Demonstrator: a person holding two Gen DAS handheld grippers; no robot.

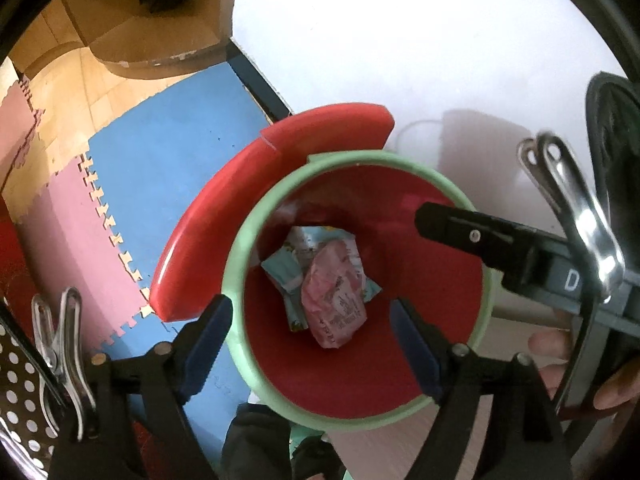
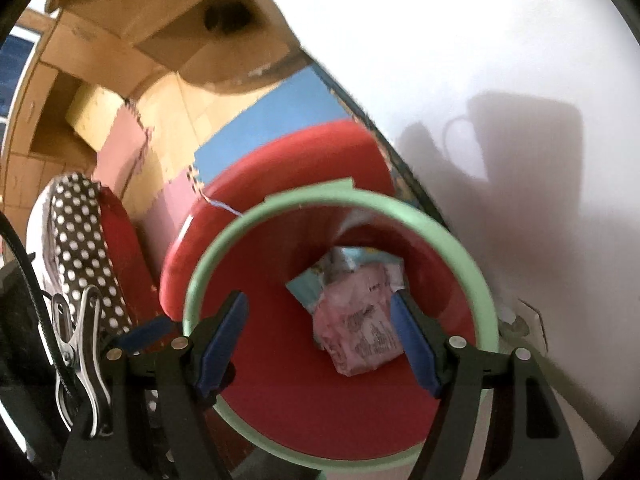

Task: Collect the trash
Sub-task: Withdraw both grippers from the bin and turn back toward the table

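Observation:
A red bin with a pale green rim [image 1: 240,264] stands below me, its red lid [image 1: 224,208] swung back to the left. On its bottom lie a crumpled pink wrapper [image 1: 336,292] and a light blue wrapper [image 1: 284,272]. My left gripper [image 1: 312,348] hangs open over the mouth with nothing between its blue pads. The right wrist view shows the same rim [image 2: 312,194], lid [image 2: 280,160], pink wrapper [image 2: 360,320] and blue wrapper [image 2: 308,284]. My right gripper [image 2: 318,346] is open and empty above them. One of its black fingers [image 1: 460,236] reaches in from the right in the left wrist view.
A white surface [image 1: 400,40] with a dark edge [image 1: 260,80] runs along the bin's right side. Blue [image 1: 172,140] and pink [image 1: 68,220] foam mats cover the floor to the left. A cardboard box [image 1: 152,12] stands beyond, and polka-dot fabric [image 2: 80,240] lies at left.

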